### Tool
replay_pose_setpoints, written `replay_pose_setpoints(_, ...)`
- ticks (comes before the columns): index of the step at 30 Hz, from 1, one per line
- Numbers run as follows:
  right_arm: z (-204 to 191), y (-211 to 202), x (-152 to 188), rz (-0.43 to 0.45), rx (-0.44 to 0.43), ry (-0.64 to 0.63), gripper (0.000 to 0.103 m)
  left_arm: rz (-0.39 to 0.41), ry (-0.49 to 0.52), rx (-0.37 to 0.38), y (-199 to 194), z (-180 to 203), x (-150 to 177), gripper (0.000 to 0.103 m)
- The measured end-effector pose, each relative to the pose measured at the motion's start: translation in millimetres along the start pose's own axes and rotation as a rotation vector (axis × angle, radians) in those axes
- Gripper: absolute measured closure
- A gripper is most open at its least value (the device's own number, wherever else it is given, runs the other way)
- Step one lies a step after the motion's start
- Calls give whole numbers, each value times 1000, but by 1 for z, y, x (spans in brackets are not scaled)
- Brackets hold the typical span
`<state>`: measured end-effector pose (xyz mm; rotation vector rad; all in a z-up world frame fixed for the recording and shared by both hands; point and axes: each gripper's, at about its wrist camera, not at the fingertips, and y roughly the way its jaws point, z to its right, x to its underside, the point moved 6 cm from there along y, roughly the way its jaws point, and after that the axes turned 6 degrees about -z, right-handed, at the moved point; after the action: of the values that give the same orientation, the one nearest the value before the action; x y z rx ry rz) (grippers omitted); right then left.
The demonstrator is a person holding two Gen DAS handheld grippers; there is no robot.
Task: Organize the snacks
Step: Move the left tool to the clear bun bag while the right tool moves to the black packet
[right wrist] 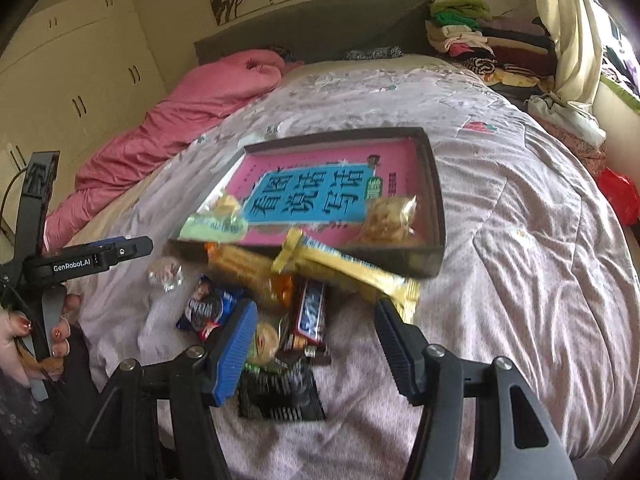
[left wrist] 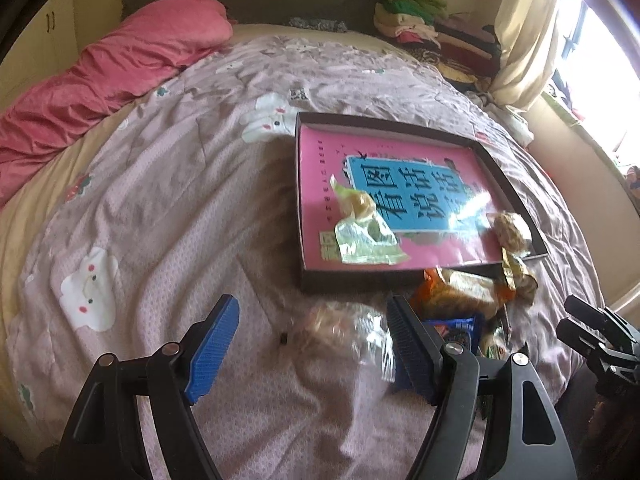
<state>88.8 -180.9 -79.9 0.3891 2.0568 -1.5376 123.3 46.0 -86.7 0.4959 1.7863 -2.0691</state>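
Observation:
A shallow dark box (left wrist: 340,282) (right wrist: 434,184) with a pink and blue book cover inside lies on the bed. It holds a green-wrapped snack (left wrist: 360,232) (right wrist: 212,226) and a clear bag of puffed snacks (left wrist: 512,230) (right wrist: 390,218). A pile of loose snacks lies in front of it: an orange pack (left wrist: 460,292) (right wrist: 248,270), a yellow bar (right wrist: 348,268), a blue cookie pack (right wrist: 208,308), a dark bar (right wrist: 310,312). My left gripper (left wrist: 308,344) is open around a clear-wrapped snack (left wrist: 340,330) (right wrist: 164,272). My right gripper (right wrist: 316,356) is open above the pile.
The bed has a lilac quilt (left wrist: 180,200) with a pink duvet (left wrist: 100,80) at the far left. Folded clothes (right wrist: 480,36) are stacked by the headboard. A red bag (right wrist: 618,196) lies at the right edge. A black packet (right wrist: 280,392) lies near me.

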Motion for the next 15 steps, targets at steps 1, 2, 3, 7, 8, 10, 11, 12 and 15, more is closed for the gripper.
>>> replay_pose_setpoints(1,0,0,2,-5,-1,0,43,-4,1,0,0,0,2,26)
replay_pose_setpoints(2,-1,0,4,-9,-1,-1,43,-6,3,0,0,0,3,26)
replay_pose_setpoints(3,-1,-1,7,-15,-3,-1,43,-9,4,0,0,0,5,26)
replay_pose_setpoints(7,-1,0,15,-42,-3,2,43,-20,11,0,0,1,10,26)
replay_pose_setpoints(8,-1,0,17,-50,-3,1,43,-24,12,1,0,2,11,26)
replay_pose_setpoints(10,-2,2,22,-67,-6,2,43,-31,17,-1,1,2,15,26)
replay_pose_setpoints(11,-3,2,24,-76,-10,2,43,-33,18,-3,1,1,16,26)
replay_pose_setpoints(12,-4,3,26,-82,-13,1,43,-31,20,-5,1,1,17,26)
replay_pose_setpoints(15,-10,6,31,-104,-18,-15,43,-36,21,4,1,2,19,25)
